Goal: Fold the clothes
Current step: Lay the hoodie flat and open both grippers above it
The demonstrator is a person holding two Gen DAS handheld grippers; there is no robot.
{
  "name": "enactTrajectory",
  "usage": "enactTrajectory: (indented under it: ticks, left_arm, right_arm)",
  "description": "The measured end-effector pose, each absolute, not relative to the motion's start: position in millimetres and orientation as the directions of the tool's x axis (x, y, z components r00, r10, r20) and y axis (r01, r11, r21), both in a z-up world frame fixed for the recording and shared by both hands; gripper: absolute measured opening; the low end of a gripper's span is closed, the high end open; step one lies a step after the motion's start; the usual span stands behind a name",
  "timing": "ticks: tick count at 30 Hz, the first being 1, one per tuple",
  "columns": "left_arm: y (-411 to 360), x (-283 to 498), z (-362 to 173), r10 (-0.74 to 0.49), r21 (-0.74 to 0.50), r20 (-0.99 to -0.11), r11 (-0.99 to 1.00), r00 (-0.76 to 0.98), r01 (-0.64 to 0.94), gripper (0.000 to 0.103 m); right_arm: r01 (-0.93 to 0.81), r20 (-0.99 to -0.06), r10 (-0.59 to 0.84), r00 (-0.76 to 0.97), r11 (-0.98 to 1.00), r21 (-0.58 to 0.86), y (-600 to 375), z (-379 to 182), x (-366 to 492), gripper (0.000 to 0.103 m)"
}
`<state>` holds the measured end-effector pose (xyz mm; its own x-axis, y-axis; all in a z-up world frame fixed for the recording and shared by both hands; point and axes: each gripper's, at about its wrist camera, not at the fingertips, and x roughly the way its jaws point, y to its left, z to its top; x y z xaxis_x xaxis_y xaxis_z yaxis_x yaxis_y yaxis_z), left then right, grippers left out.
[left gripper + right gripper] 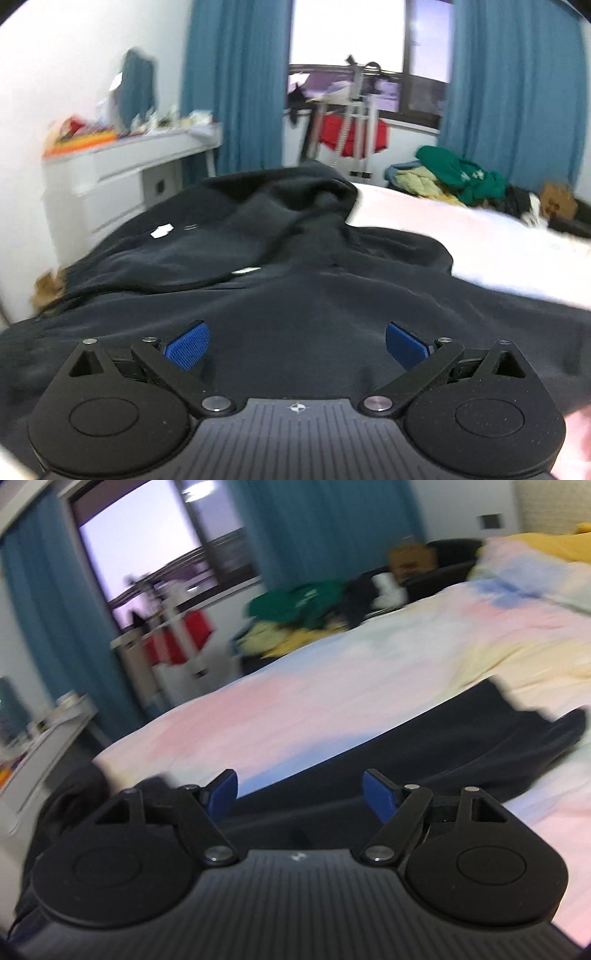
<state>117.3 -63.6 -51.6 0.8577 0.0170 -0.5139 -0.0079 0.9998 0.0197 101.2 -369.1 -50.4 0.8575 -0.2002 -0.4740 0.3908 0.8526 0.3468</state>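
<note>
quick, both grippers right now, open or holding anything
left gripper: open, holding nothing, dark garment beneath.
right gripper: open, holding nothing.

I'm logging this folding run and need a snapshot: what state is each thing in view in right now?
Dark garment: spread rumpled on the bed, unfolded, not gripped.
Left gripper: jaws open, empty, above the garment.
Right gripper: jaws open, nothing between them.
Bedsheet: pastel, partly covered by the garment.
Curtains: drawn apart, window uncovered.
Green garment: heaped beyond the bed.
</note>
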Motion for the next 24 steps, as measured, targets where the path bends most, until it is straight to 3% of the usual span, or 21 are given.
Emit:
enactTrajectory:
  ticks: [10, 17, 24]
  left_arm:
    - [-83.4, 145.3, -118.2, 0.072, 0.065, -0.502, 0.997, 0.862, -0.045, 0.103]
    - [-97.1, 129.2, -128.8, 0.118, 0.154, -0.429, 0.987, 0.896, -0.056, 0.103]
    - [-102.8, 126.3, -127.9, 0.138, 0.191, -0.421, 0.98, 0.896, -0.061, 0.103]
  right_arm:
    - [0.239, -0.482, -0.13, 0.867, 0.955, 0.174, -305.7, -78.9, 130.4, 0.076]
    - [0.242, -0.522, -0.105, 0.847, 0.949, 0.202, -307.2, -93.5, 129.8, 0.076]
    - [0.248, -0.503, -0.105, 0.858, 0.942, 0.227, -308.3, -89.9, 120.2, 0.076]
